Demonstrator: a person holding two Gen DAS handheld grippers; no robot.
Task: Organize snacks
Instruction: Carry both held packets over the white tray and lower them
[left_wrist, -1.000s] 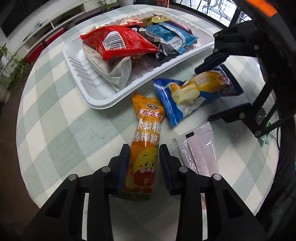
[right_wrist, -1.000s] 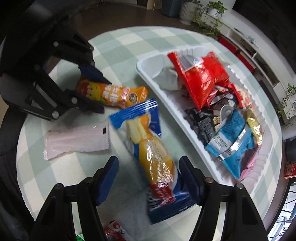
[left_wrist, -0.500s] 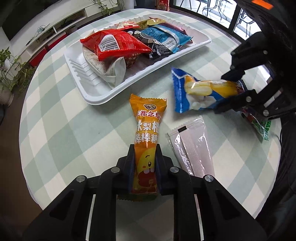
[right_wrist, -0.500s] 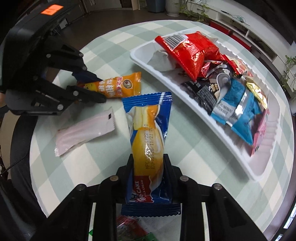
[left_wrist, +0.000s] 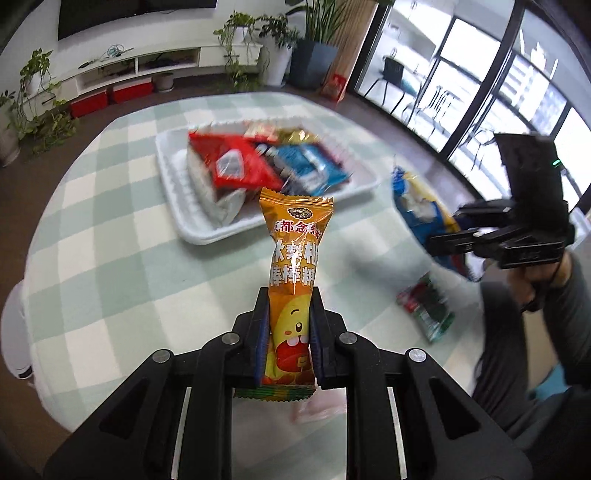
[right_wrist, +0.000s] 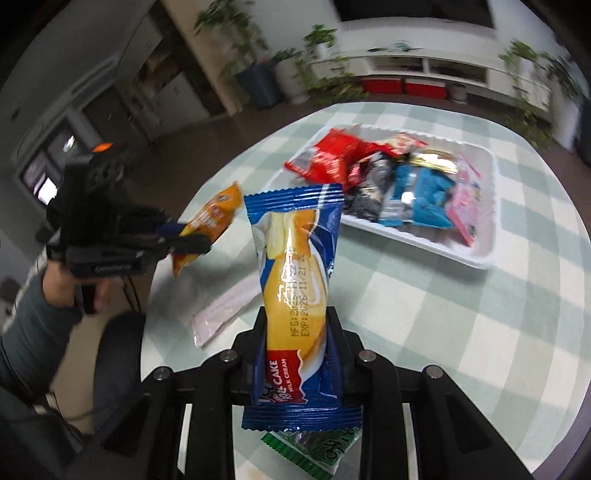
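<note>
my left gripper (left_wrist: 288, 332): lollipop packet (left_wrist: 295, 254) between its jaws, above the table (left_wrist: 110, 266) | my right gripper (right_wrist: 295, 354): cake packet (right_wrist: 295, 266) likewise, to its right | tray (left_wrist: 177, 206) of snacks: beyond both | flat sachet (right_wrist: 225, 310): on table between them | seaweed packet (right_wrist: 314, 448): under right gripper

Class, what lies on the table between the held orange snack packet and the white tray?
Only bare checked tablecloth between orange packet and tray, in the left wrist view.
</note>
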